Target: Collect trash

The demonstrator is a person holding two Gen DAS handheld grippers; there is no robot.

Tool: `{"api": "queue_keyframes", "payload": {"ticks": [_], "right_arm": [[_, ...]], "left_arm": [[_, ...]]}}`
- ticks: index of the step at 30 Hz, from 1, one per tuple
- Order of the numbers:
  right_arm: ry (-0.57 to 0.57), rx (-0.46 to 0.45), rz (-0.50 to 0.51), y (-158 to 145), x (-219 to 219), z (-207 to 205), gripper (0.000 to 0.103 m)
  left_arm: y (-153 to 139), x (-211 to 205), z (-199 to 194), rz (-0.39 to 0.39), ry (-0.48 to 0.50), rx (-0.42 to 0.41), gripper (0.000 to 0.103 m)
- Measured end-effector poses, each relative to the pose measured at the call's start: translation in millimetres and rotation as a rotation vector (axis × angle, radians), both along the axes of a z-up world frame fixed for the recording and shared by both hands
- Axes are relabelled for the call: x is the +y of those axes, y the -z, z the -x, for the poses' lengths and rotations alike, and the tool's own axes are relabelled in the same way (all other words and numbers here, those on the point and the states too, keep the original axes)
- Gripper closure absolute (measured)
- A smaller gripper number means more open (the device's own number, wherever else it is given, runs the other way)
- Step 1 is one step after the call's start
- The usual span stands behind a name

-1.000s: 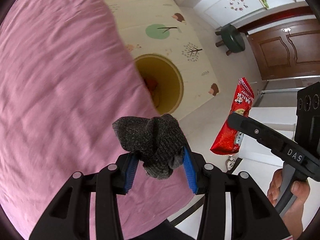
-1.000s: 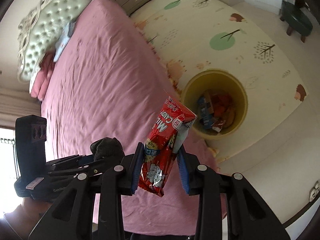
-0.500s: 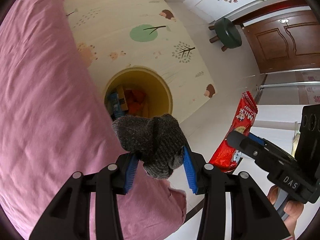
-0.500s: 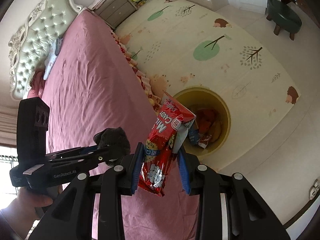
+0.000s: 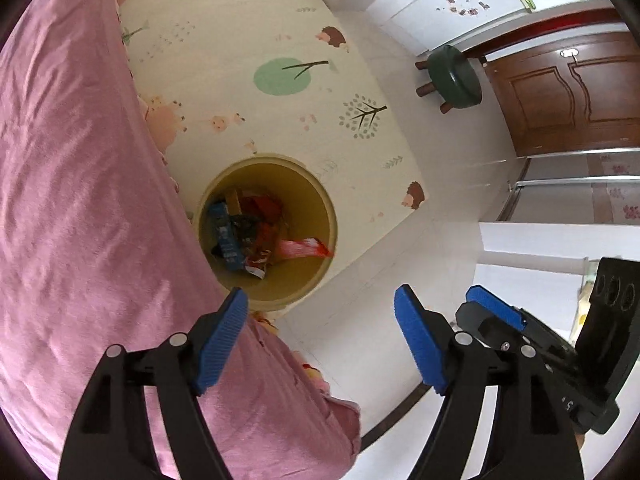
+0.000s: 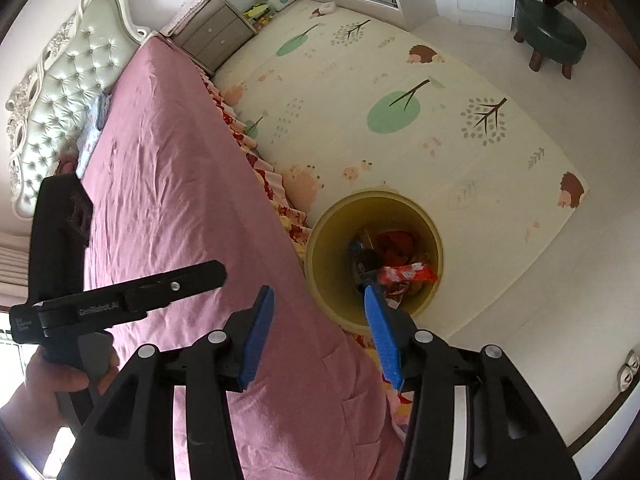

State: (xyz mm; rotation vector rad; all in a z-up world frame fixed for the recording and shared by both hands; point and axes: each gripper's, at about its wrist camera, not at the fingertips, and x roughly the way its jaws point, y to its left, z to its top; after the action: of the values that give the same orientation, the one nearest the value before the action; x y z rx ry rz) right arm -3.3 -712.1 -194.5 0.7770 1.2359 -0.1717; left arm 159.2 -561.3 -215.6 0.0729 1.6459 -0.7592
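Left wrist view: yellow trash bin [image 5: 326,216] on the play mat [image 5: 248,32], tight against the pink bed [image 5: 80,200], with wrappers heaped inside and a red candy wrapper [image 5: 304,249] lying across the top. Thin foil, by the look of it: nearly weightless, crinkly, slippery, best pinched across the flat middle or a crimped end (no squeeze force needed). Left hand-held gripper [image 5: 320,344] spread wide, nothing between the blue pads [image 5: 220,336], touching nothing, poised above the bin's near rim. Right hand-held gripper [image 6: 318,332] likewise splayed and bare, hanging over the bed edge with one pad overlapping the bin mouth in view. Dark lump among the wrappers too unclear to name. Green stool [image 6: 548,36] well apart.
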Motion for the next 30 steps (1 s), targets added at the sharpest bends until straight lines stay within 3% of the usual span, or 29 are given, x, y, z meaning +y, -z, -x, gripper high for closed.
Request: {"api": "queue_keyframes", "payload": {"ticks": [8,15,19,25,27,30], "right_arm": [[-0.031,0.001,-0.003,-10.1,15.6,-5.5,0.055],[-0.118,-0.028,0.028,-41.8,52.0,-21.4,0.055],[-0.166,-0.054,0.041,-62.9,81.2,-28.0,0.051],[-0.284,-0.107,0.052,-94.5,147.6,-30.7,0.048],[-0.337,-0.117,0.051,-100.8,173.9,-32.3,0.047],[-0.397,-0.120,0.068,-107.1,206.2,-34.1,0.047]], "left_arm": [[-24.3,27.1,3.2,0.006,-0.013,-0.070,0.023],[-51.6,77.5,2.1,0.007,-0.076,-0.112,0.020],[-73.4,125.9,2.0,-0.039,-0.141,-0.210,0.020],[-101.2,206.9,18.2,-0.050,-0.233,-0.251,0.020],[-108.4,231.6,26.5,-0.059,-0.259,-0.263,0.013],[-116.3,270.1,44.2,-0.068,-0.309,-0.277,0.011]]}}
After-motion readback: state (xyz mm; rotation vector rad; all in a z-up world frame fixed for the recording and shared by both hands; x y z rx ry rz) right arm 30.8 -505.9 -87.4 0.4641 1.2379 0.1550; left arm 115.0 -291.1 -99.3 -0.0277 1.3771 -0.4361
